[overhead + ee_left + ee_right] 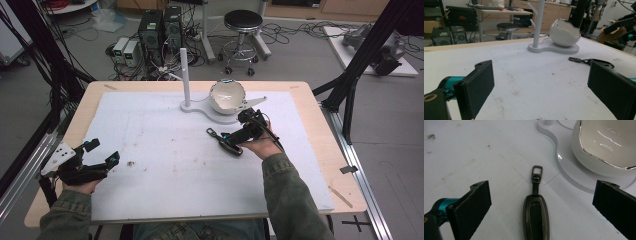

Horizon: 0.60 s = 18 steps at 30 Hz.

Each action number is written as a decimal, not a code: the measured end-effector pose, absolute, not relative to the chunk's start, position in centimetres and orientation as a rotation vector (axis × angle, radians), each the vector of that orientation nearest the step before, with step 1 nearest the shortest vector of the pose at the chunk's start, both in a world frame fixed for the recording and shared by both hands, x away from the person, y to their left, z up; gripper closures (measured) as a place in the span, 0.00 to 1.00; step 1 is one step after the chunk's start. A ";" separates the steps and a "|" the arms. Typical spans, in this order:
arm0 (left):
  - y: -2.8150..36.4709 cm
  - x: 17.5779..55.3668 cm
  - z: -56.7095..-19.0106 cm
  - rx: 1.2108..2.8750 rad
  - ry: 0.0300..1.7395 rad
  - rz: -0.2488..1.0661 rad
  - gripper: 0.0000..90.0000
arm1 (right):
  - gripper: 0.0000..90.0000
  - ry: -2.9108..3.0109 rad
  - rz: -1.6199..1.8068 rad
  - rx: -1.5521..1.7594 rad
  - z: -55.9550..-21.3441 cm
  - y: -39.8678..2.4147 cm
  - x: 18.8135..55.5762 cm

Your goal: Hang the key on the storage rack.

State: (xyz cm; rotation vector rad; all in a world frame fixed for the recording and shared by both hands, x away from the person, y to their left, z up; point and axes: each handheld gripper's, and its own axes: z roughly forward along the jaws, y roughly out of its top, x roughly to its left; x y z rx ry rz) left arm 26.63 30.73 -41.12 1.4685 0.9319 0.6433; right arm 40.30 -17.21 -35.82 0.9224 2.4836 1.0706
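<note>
Toward the tabletop's far right, the right gripper (pixel 541 202) hangs wide open over the key fob (pixel 536 216), looking small, rigid and slick, best pinched across its thicker body

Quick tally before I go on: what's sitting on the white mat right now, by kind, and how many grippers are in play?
Key fob with strap: 1
Eggshell-shaped white bowl: 1
White peg stand with base: 1
Grippers: 2, the left gripper and the right gripper, both open
Total: 5
</note>
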 end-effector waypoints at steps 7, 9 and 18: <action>30.7 26.6 -41.1 1.469 0.932 0.644 0.08 | 0.01 2.543 1.008 0.897 -35.6 -15.8 41.3; 30.8 26.6 -41.1 1.471 0.932 0.645 0.08 | 0.01 2.556 0.993 0.887 -35.6 -15.4 41.6; 30.8 26.6 -41.2 1.479 0.932 0.644 0.08 | 0.01 2.656 0.912 0.862 -36.2 -13.4 42.9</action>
